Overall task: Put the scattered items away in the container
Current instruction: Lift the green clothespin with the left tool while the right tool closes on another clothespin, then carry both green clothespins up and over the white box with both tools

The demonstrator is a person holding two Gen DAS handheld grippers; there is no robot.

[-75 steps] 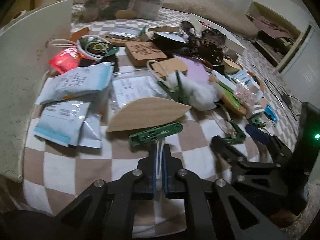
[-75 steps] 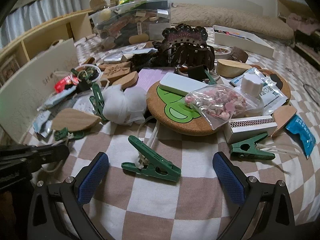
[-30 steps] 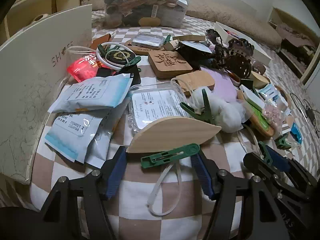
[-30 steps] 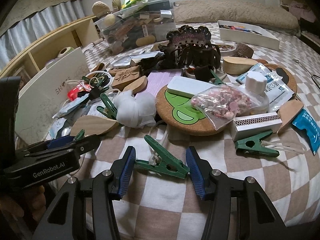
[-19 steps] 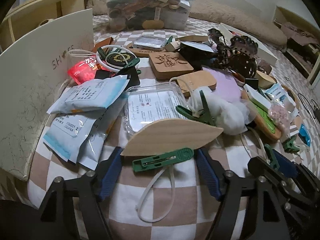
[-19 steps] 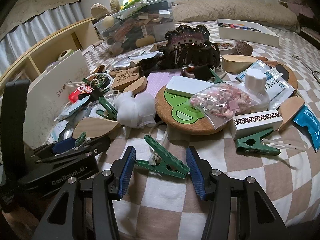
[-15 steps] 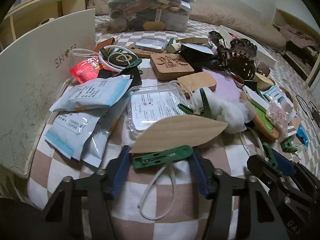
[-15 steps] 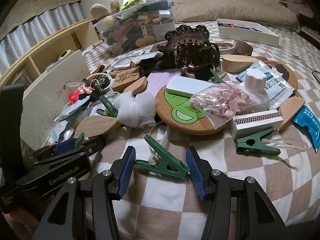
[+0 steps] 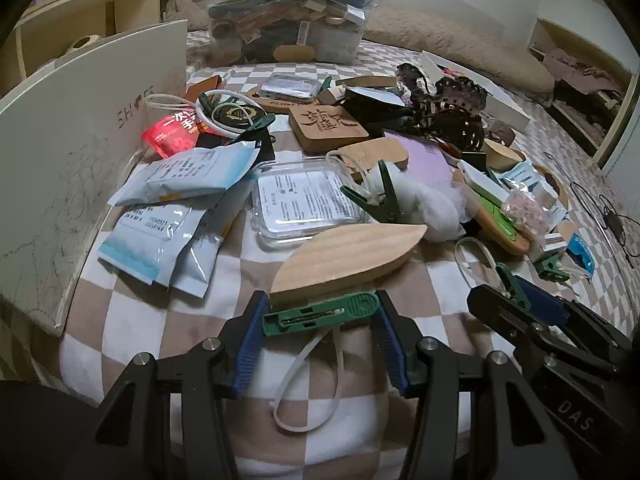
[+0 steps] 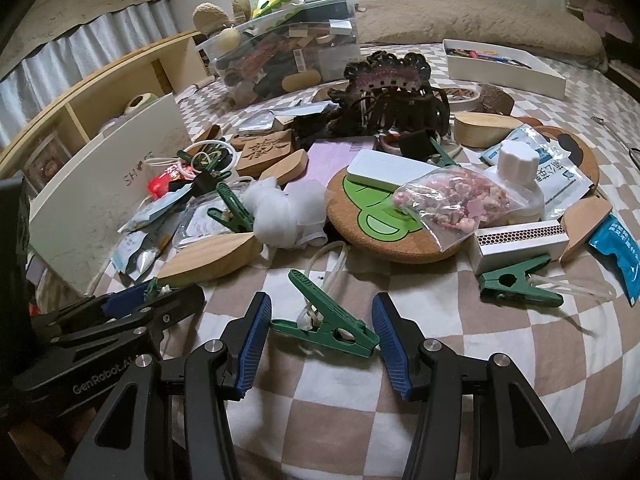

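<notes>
Green clip (image 9: 320, 314) sits pinched endwise between left gripper (image 9: 318, 322) fingers (image 9: 251, 334).

Your left gripper (image 9: 320, 316) and right gripper (image 10: 322, 322) are both matte black frames with silver screws, ribbed blue pads (image 9: 248, 344) on the fingers and white "GenRobot.AI" lettering along the side.
</notes>
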